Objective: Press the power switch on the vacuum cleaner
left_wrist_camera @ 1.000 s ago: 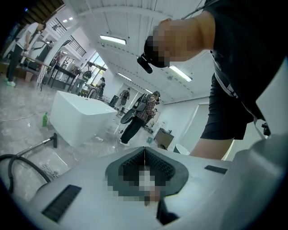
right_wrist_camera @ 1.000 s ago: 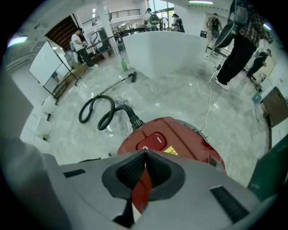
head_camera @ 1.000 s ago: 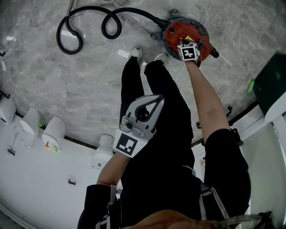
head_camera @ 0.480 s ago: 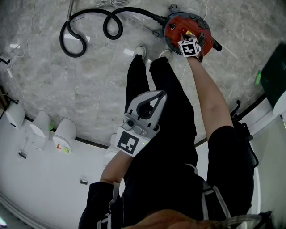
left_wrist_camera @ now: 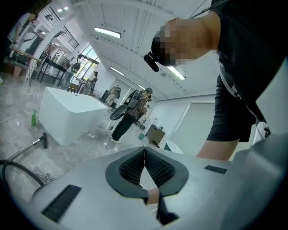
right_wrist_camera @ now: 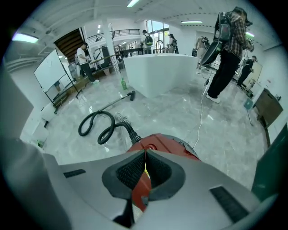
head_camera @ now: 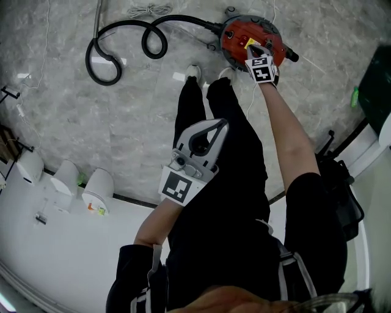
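A round red vacuum cleaner [head_camera: 241, 38] stands on the grey marble floor, its black hose [head_camera: 125, 46] coiled to the left. My right gripper [head_camera: 257, 47] is shut and reaches down with its tips on the vacuum's red top. In the right gripper view the red vacuum cleaner [right_wrist_camera: 155, 143] sits just beyond the closed right gripper [right_wrist_camera: 145, 158], with the hose [right_wrist_camera: 101, 123] looping away behind. My left gripper [head_camera: 214, 125] is held up near the person's waist, shut and holding nothing; in its own view the left gripper [left_wrist_camera: 144, 152] points toward the room.
The person's black trouser legs [head_camera: 201, 116] and shoes stand right by the vacuum. A white cable [head_camera: 149, 10] lies on the floor. A white island counter [right_wrist_camera: 157, 72] and several people [right_wrist_camera: 229, 49] are across the room. A dark green bin [head_camera: 374, 85] is at the right.
The right gripper has edged further over the vacuum's top while the head view shifted slightly. The left gripper stays raised by the waist.
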Demonstrator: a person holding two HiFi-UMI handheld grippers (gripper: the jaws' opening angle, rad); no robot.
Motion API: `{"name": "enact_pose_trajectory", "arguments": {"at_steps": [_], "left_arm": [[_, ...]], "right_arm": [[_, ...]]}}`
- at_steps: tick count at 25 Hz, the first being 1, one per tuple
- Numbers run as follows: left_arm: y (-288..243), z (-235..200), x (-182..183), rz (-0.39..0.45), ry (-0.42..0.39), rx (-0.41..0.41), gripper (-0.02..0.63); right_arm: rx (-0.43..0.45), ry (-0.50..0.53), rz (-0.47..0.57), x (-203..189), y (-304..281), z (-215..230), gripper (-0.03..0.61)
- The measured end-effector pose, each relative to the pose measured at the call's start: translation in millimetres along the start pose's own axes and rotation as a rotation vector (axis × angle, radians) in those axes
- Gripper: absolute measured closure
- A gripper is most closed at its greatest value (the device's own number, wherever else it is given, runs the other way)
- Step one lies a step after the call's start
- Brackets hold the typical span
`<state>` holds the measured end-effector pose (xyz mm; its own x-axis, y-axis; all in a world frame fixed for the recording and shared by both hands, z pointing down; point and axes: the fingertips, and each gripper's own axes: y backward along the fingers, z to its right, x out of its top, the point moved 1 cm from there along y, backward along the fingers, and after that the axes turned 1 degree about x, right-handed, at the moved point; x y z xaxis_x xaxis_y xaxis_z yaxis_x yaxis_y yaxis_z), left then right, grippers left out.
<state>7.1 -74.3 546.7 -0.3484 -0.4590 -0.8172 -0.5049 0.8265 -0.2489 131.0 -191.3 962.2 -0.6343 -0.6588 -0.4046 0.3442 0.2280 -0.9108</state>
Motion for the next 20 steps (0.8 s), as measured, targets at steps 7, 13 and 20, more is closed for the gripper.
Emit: {"name": "enact_pose_trajectory", "arguments": {"at_steps": [7, 13, 20], "left_arm": [[13, 18, 29, 0.016, -0.041, -0.051, 0.595], [31, 24, 78, 0.093, -0.011, -0.069, 0.595], [40, 49, 108, 0.126, -0.072, -0.165, 0.595]], "right_arm": [[-0.007, -0.025, 0.047, 10, 63, -29, 0.558], [-0.019, -0.152, 0.164, 34, 141, -63, 0.558], [-0.044, -0.211, 0.367, 79, 254, -100, 0.558]]}}
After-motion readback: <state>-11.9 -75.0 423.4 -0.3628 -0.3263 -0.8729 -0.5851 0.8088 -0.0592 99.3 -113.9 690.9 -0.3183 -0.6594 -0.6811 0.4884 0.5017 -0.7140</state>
